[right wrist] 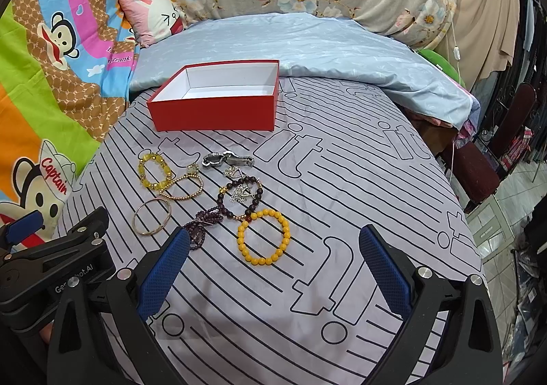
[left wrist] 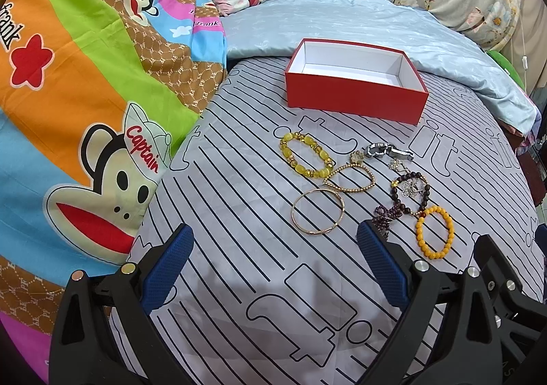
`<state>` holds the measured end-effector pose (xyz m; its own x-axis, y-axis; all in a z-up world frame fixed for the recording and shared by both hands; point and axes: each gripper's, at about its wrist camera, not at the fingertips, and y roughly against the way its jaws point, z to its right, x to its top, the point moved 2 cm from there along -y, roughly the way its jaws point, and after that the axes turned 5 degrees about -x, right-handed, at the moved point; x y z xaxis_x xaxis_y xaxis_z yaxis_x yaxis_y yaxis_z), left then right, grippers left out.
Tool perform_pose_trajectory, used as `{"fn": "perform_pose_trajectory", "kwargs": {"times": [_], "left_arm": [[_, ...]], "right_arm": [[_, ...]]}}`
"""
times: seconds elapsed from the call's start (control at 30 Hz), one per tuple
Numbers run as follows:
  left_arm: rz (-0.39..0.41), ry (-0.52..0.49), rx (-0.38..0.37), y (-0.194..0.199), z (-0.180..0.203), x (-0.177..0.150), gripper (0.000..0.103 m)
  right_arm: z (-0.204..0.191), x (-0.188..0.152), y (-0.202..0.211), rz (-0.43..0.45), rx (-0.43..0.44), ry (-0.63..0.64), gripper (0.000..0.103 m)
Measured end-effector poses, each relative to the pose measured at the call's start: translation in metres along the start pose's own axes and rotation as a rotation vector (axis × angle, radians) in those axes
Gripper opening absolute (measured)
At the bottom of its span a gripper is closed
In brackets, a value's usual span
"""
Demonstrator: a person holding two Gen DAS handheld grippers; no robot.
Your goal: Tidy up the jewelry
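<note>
Both grippers, left (left wrist: pixel 275 263) and right (right wrist: pixel 273 265), hung spread and empty | bracelets clustered on striped sheet (right wrist: pixel 342 214) before empty red box (right wrist: pixel 215 111) | advice: pinch orange bead bracelet (right wrist: pixel 264 236) at one rim first, clear of the tangle.

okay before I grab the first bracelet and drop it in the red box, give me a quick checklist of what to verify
1. Red cardboard box open, white inside bare: ok.
2. Left gripper open, holding nothing: ok.
3. Right gripper open, holding nothing: ok.
4. Orange round-bead bracelet lies apart, nearest the right gripper: ok.
5. Plain gold bangle lies apart ahead of the left gripper: ok.
6. Dark purple bead bracelet free of the silver flower charms lying on it: cannot tell.
</note>
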<state>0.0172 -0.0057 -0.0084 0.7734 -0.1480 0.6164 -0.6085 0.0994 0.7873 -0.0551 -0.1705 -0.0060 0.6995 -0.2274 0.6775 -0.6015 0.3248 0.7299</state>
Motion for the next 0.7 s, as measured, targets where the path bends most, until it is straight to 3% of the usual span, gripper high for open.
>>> {"fn": "perform_pose_trajectory", "kwargs": {"times": [0.2,0.4,0.7], "left_arm": [[-0.036,0.021,-0.052,-0.015,-0.007,0.0,0.094],[-0.059,0.078,-0.029,-0.037,-0.024,-0.001,0.094],[-0.086,0.041,-0.019,-0.075,-0.024,-0.002,0.094]], "right_arm": [[0.007,0.0,-0.011,-0.01,-0.004,-0.006,0.098],[0.02,-0.005,-0.031,-0.056,-0.01,-0.036,0.098],[0.022,-0.011,-0.051,-0.093,-0.007,-0.03,0.095]]}}
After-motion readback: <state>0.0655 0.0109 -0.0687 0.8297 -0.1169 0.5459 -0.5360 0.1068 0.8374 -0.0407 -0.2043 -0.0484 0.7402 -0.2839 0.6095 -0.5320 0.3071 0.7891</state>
